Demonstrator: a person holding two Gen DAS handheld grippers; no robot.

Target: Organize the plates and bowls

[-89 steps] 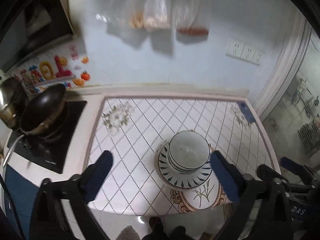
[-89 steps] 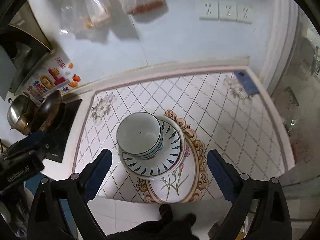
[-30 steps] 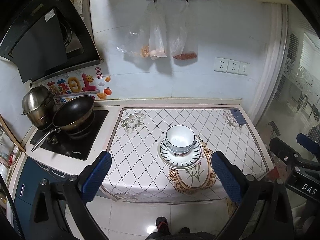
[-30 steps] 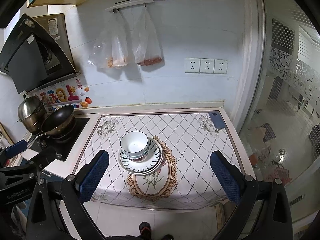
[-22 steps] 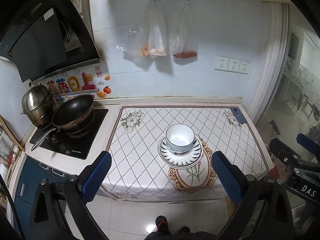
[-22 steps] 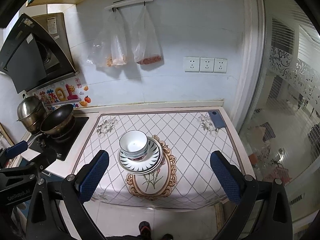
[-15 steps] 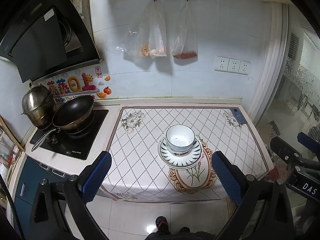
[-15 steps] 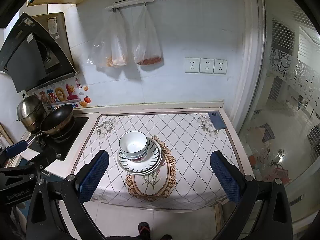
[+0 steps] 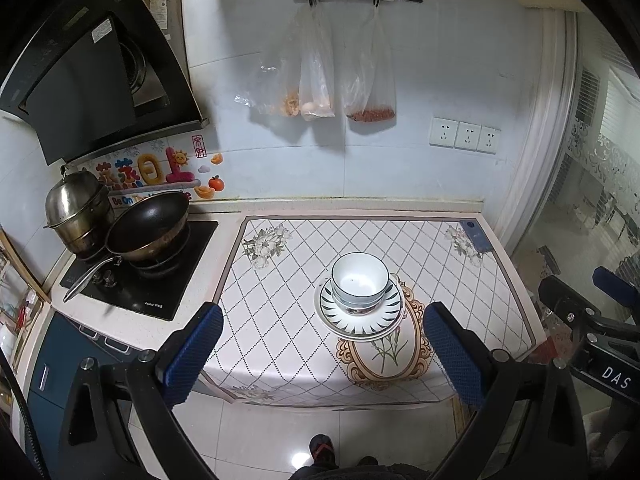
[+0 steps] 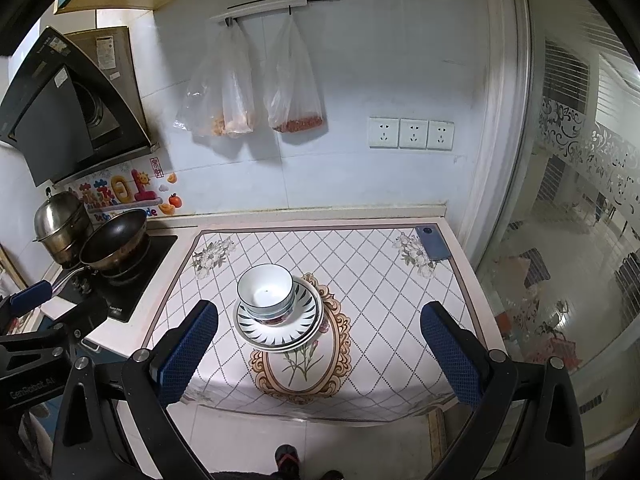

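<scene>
While aloft, hand-held grippers (image 9: 320, 354) (image 10: 320, 354) seemingly level.

counter (image 9: 230, 240): covered by a diamond-pattern cloth (image 9: 452, 280)
middle: plates (image 9: 360, 318), bowls (image 9: 360, 280) stacked on them
far right corner: blue phone (image 9: 475, 235)
left: black hob (image 9: 160, 284)

I read "DAS" on the right gripper (image 9: 612, 292) body at the right edge, and "GenRobot.AI" on the left gripper (image 10: 28, 296) body at left. The wall sticker (image 9: 148, 180) by the stove shows "Be On"; the rest is illegible.
</scene>
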